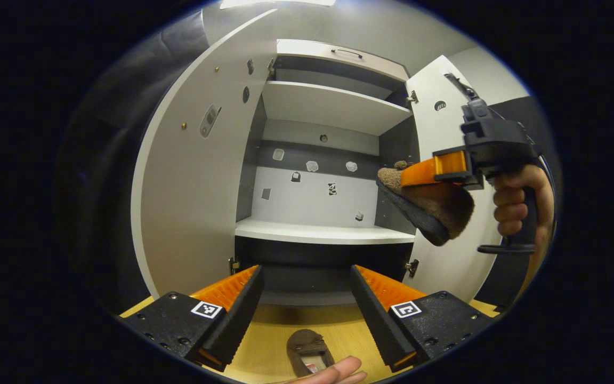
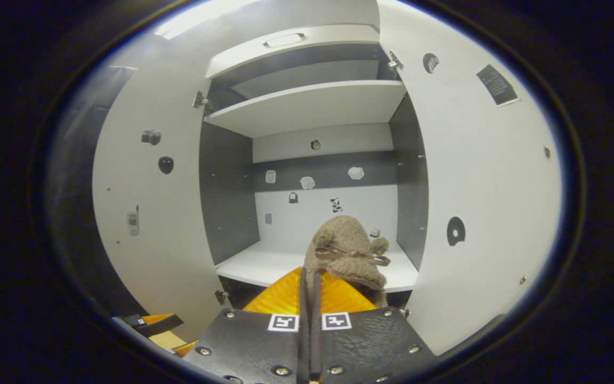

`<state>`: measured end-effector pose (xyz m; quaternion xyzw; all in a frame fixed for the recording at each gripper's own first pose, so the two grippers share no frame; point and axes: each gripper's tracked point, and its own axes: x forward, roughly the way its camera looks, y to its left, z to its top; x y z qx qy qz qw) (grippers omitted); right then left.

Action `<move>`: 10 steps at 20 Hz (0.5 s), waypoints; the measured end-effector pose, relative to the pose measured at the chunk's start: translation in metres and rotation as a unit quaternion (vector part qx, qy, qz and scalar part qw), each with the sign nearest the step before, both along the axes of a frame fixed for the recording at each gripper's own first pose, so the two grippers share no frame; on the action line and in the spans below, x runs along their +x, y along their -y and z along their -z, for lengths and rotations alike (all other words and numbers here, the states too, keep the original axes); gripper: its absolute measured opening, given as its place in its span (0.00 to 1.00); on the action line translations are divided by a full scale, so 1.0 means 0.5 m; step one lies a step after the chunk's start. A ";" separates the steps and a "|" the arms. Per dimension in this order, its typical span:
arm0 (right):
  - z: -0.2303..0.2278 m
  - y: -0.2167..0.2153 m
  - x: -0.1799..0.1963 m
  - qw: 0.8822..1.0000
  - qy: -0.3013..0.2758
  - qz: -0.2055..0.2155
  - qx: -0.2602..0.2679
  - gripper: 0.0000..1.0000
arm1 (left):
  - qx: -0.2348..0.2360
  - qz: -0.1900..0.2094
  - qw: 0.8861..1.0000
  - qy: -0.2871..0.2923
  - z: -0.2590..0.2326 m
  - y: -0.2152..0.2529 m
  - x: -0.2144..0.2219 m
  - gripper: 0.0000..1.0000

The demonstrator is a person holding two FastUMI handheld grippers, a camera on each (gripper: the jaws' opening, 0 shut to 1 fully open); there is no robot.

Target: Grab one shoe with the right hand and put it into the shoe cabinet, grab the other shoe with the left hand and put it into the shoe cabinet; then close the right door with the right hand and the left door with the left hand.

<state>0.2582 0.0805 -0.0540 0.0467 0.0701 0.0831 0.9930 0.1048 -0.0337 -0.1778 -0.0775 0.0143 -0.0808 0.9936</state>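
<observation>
Brown and fuzzy, the first shoe [image 2: 350, 250] sits pinched in my right gripper [image 2: 309, 298] at lower centre, facing the cabinet [image 2: 307, 104] shelf, so next I judge it goes in, while my left gripper [image 1: 307, 290] gapes wide above the other shoe [image 1: 307, 349].

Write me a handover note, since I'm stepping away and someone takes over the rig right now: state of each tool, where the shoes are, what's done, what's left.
Right tool: shut on the first shoe, held in the air before the open shoe cabinet, near its right door.
Left tool: open, holding nothing, facing the cabinet.
Second shoe: on the wooden floor below the left tool.
Done: first shoe picked up.
Left: set it on the lower shelf, grab and store the second shoe with the left tool, close the right door, then the left door.
</observation>
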 end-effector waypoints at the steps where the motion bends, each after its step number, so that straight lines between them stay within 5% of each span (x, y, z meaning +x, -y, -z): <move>1: 0.004 0.000 0.039 1.000 -0.005 0.007 0.001 0.02 | -0.005 0.003 1.000 -0.001 0.010 0.002 0.006 0.99; 10: 0.090 0.043 0.320 0.997 -0.058 0.048 -0.028 0.02 | 0.028 0.018 0.999 -0.028 0.085 0.016 0.040 0.99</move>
